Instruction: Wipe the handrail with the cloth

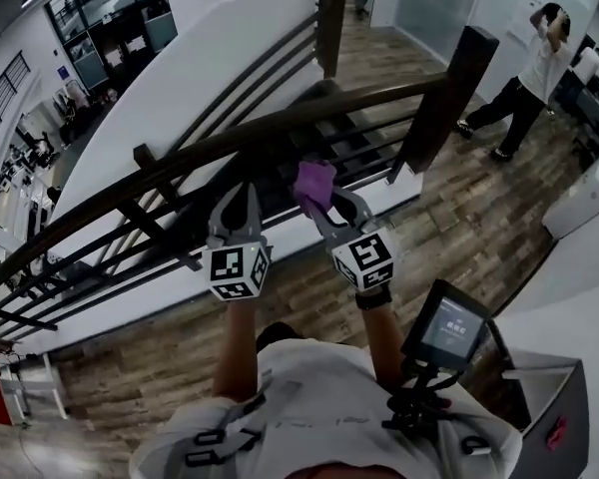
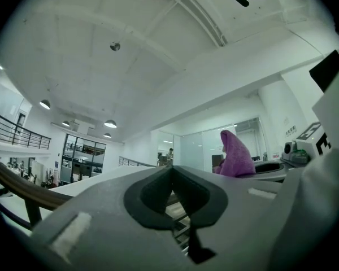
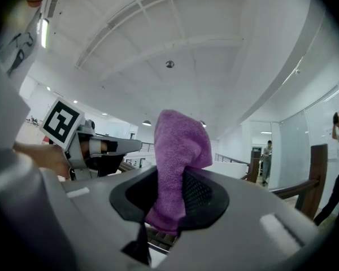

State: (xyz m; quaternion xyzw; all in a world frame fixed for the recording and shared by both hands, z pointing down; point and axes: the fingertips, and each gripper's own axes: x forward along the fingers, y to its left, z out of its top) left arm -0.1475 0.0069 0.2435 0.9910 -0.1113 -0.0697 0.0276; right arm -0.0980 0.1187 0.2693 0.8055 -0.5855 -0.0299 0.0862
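Observation:
The dark brown handrail curves from lower left up to a dark post. My right gripper is shut on a purple cloth, which sticks up from its jaws just this side of the rail; whether it touches the rail I cannot tell. In the right gripper view the cloth hangs pinched between the pads of that gripper. My left gripper is beside it on the left, shut with nothing in it. From there the cloth shows to the right.
Horizontal dark bars run under the rail, with stairs and a white wall beyond. A person stands on the wooden floor at upper right. A white box is at the right. A small screen hangs at my chest.

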